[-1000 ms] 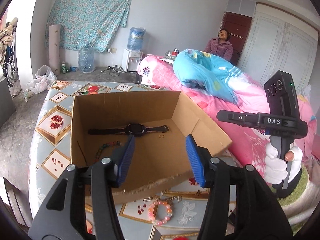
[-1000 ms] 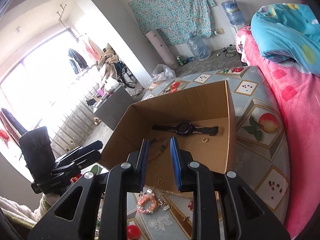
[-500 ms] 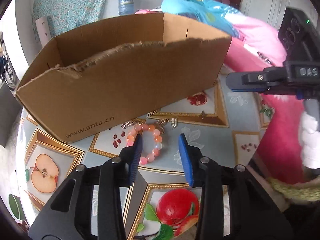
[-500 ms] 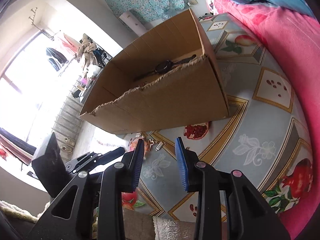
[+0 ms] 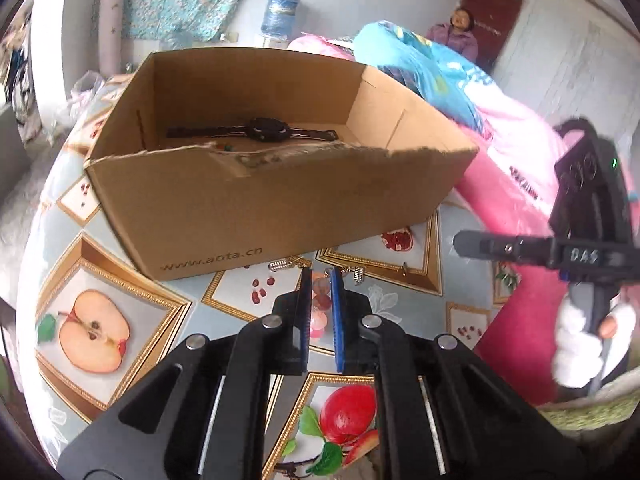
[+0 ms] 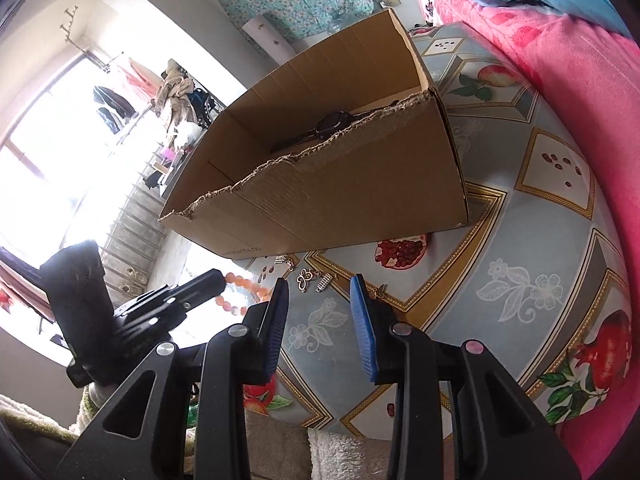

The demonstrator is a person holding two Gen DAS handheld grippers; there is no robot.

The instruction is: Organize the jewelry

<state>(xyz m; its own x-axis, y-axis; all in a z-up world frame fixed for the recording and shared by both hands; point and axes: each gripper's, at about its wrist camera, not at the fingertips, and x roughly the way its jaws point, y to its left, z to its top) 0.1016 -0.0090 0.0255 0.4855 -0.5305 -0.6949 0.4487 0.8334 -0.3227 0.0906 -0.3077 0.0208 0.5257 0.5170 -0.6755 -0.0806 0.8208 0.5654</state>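
In the lower centre of the left wrist view, the left gripper (image 5: 319,300) is closing its jaws, and the pink bead bracelet (image 5: 320,300) is lying between the blue pads, its beads showing in the narrow gap; whether the pads are already pressing on the beads cannot be told from this angle. In the right wrist view the same bracelet (image 6: 240,294) is showing at centre left, partly hidden behind the tip of the left gripper, resting on the fruit-patterned tablecloth (image 6: 520,260). The right gripper (image 6: 320,292) is hanging in the lower centre of its own view with its jaws part open and nothing between them, above bare cloth. Just beyond it, small silver charms (image 6: 316,280) are lying loose on the cloth, near the foot of the cardboard box (image 5: 280,200). The box is standing open-topped across the middle of both views, and a black wristwatch (image 5: 264,131) is lying flat on its floor. Judgement: the step in hand is the pick-up of the bracelet from the cloth. The next move is calling for a firm close on the bead string, a lift clear of the torn near wall of the box, and a release inside beside the watch. The charms are remaining outside the box, so the task appears partly done.
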